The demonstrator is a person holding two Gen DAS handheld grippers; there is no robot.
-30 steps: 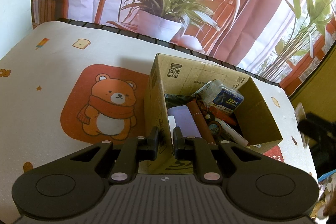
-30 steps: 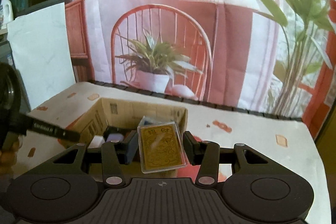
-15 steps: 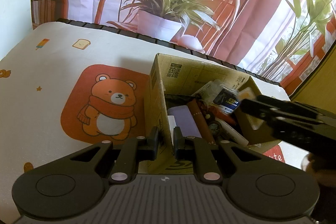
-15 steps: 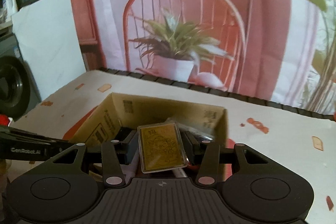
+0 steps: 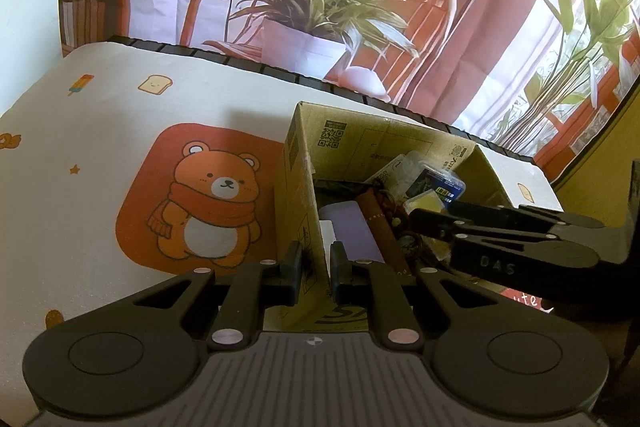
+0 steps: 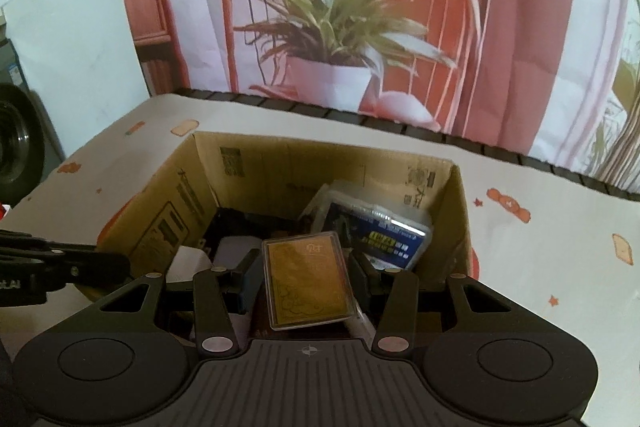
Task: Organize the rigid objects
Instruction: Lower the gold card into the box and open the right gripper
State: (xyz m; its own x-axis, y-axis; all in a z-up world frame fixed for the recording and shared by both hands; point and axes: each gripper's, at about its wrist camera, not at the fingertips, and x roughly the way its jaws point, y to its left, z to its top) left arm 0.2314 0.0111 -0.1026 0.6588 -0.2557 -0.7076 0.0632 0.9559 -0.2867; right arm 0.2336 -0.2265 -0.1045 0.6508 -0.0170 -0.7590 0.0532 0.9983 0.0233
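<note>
Printed cloth covers our table (image 5: 100, 131). We pinch the cardboard box (image 5: 298, 187) near wall with the left gripper (image 5: 314, 269); our right gripper (image 6: 306, 277) clamps the gold card case (image 6: 308, 279) above the clutter, seemingly clear. Next: lower, release flat.

One cardboard box (image 6: 454, 211) stands on the table, the only box there. Two grippers are at it: the left gripper (image 5: 313, 265) on the box's near wall, and the right gripper (image 6: 306, 277) with one gold card (image 6: 308, 281) in a clear case. Inside the box I count one lilac block (image 5: 354, 227), one brown tube (image 5: 380, 223) and one blue-labelled clear case (image 6: 384, 231); the tangle beneath them cannot be counted.
</note>
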